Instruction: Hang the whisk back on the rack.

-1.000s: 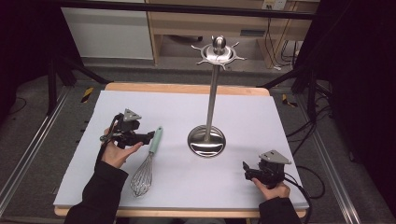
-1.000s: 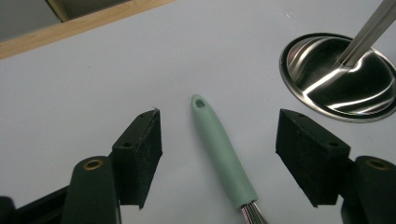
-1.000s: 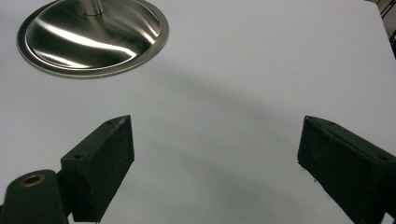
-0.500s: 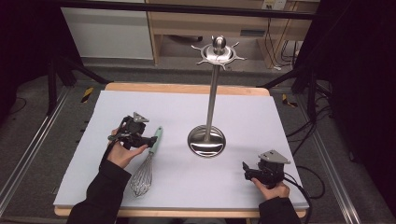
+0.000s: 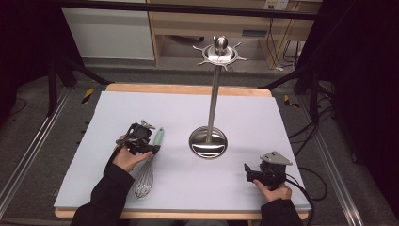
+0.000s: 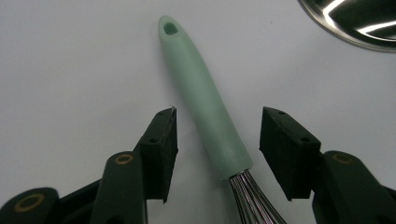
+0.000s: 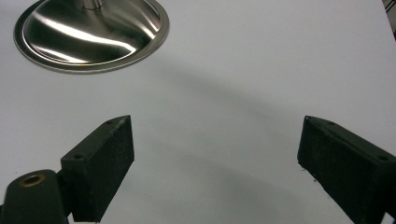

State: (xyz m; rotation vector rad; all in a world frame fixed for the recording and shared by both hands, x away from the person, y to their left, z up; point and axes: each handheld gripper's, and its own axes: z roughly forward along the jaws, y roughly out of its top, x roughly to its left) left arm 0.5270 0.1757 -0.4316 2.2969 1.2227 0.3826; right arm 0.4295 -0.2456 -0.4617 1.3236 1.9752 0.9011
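The left gripper point(image 6: 217, 144) hangs with jaws spread astride the whisk point(image 6: 205, 105) handle, probably lining up a pinch; whisk lies at the stand's point(image 5: 208, 141) nine o'clock. The right gripper point(image 7: 217, 168), jaws wide apart, rests idle at five o'clock.

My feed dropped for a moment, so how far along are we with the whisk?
Nothing looks finished: the whisk lies flat on the white table, and the metal stand holds nothing. In hand: the left gripper is open, astride the green handle. Left: closing, lifting, probably hanging it. The right gripper rests open.
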